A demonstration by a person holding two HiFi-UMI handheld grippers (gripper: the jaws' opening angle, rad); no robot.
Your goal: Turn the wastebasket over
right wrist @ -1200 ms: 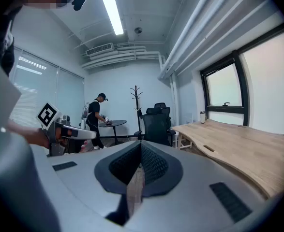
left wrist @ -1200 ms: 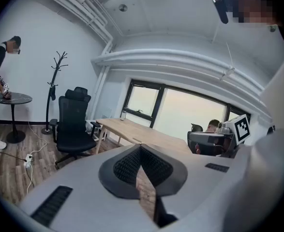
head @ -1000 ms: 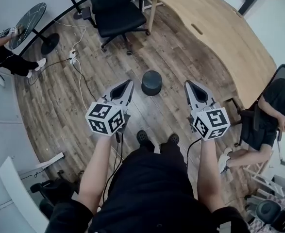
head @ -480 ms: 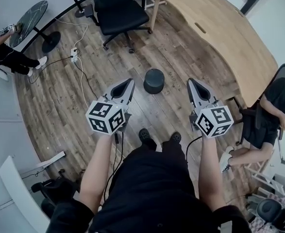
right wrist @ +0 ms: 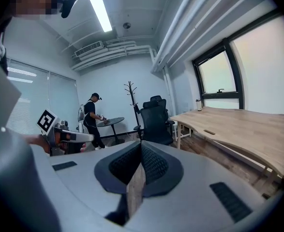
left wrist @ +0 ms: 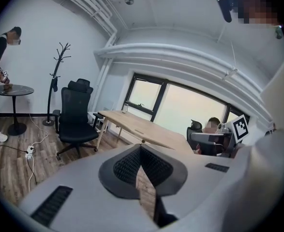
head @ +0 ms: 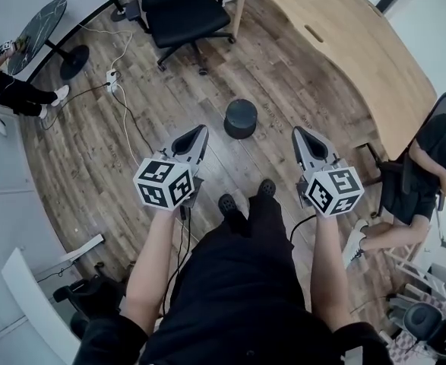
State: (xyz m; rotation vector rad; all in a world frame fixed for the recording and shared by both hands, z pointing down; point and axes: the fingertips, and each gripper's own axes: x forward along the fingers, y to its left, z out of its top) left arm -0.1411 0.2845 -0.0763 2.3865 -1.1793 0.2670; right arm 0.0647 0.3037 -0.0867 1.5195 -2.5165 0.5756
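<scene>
wastebasket (head: 240,119): showing dark grey;
floor (head: 283,82): showing brown streaky planks;
desk (head: 344,29), far right: showing pale wood;
left gripper (head: 200,130) and right gripper (head: 297,131): wearing black-and-white squares

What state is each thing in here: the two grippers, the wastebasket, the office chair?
left gripper: shut, empty.
right gripper: shut, empty.
wastebasket: standing on the floor, touched by neither gripper; which end is up is unclear.
office chair: upright, unoccupied.
</scene>
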